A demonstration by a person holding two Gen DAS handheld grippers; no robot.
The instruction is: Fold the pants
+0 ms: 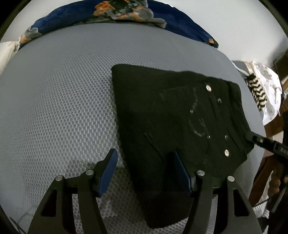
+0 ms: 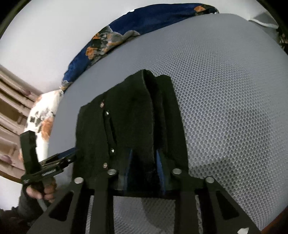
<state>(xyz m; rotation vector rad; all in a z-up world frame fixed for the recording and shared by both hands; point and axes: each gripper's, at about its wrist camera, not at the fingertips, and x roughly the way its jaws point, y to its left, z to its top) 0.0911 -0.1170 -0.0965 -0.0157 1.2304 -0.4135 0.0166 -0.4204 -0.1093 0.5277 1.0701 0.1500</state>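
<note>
Black pants [image 1: 171, 108] with metal buttons lie folded on a grey mesh mattress [image 1: 63, 90]. My left gripper [image 1: 144, 153] is open above their near left edge, one blue pad over the fabric and the other over bare mattress. The right gripper [image 1: 252, 136] reaches in from the right and meets the waistband corner. In the right wrist view, my right gripper [image 2: 144, 153] is shut on a thick raised fold of the pants [image 2: 129, 111]. The left gripper [image 2: 72, 153] shows there at the pants' left side, held by a hand [image 2: 46, 192].
A dark blue floral blanket [image 1: 117, 10] is bunched along the mattress's far edge. A white patterned pillow [image 2: 41, 115] lies at one corner. A black-and-white striped item [image 1: 257, 90] and white cloth [image 1: 271, 93] sit beyond the right edge. Bare mattress [image 2: 225, 108] spreads beside the pants.
</note>
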